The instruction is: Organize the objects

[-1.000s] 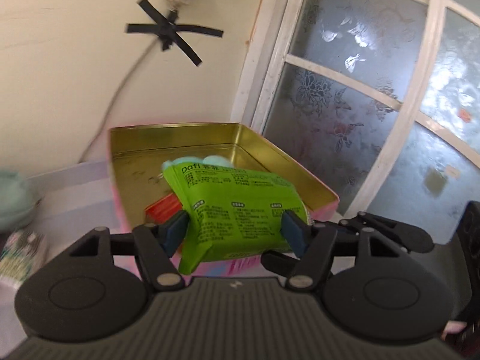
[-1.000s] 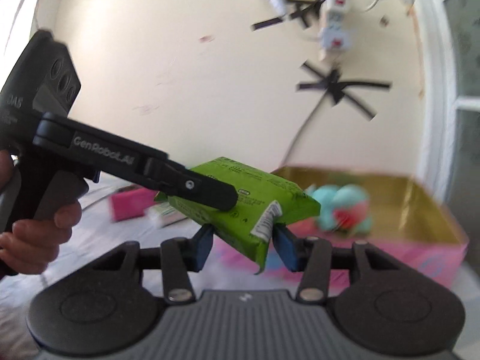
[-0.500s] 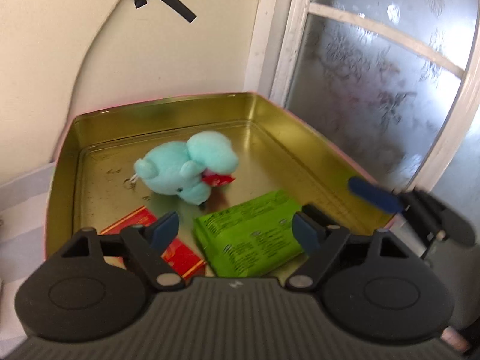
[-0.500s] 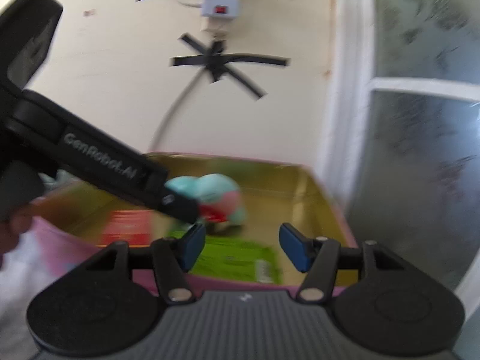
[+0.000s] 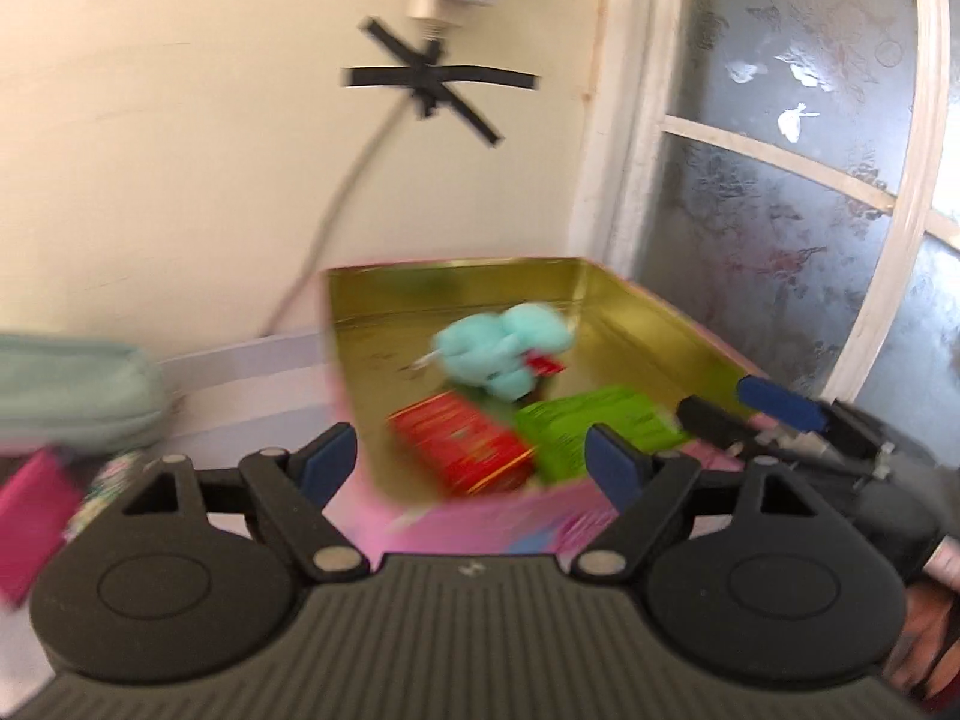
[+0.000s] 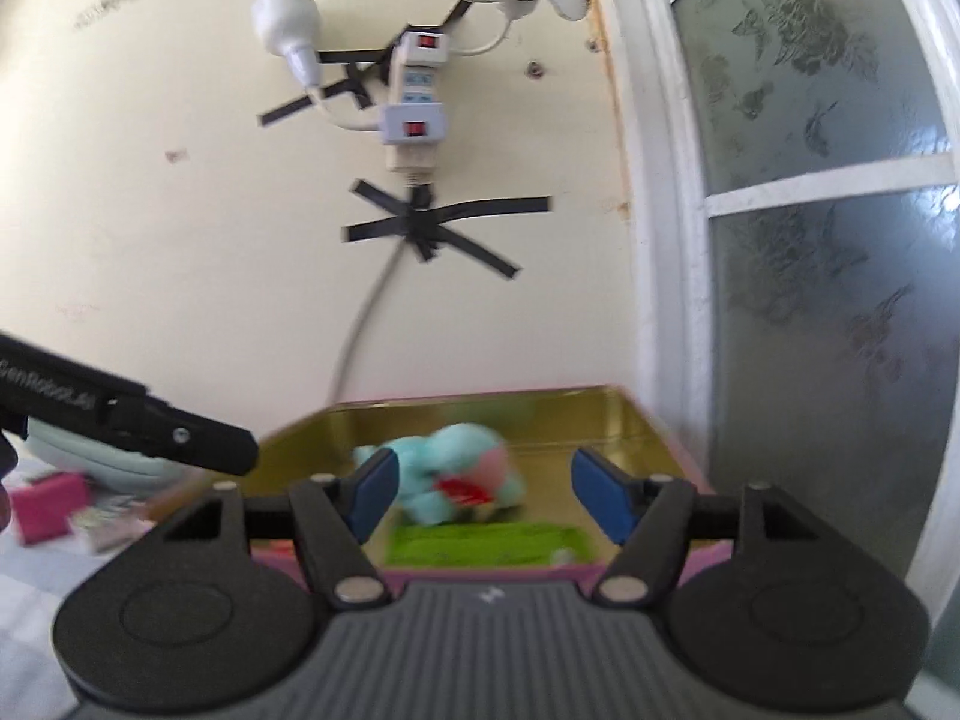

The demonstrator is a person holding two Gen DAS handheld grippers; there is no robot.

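Both grippers empty, jaws wide apart: left gripper (image 5: pixel 468 468), right gripper (image 6: pixel 483 495). Green packet (image 5: pixel 591 429) lies in the gold tin (image 5: pixel 660 324), lower centre of frame, next to the red box (image 5: pixel 465 441) and teal plush (image 5: pixel 501 348). Looks like between items; next move likely needs a fresh pick from outside the tin. Left view alone shows the red box clearly, plus a pink item (image 5: pixel 30 510) and mint pouch (image 5: pixel 78 396) at lower left. Right view catches those only blurred.
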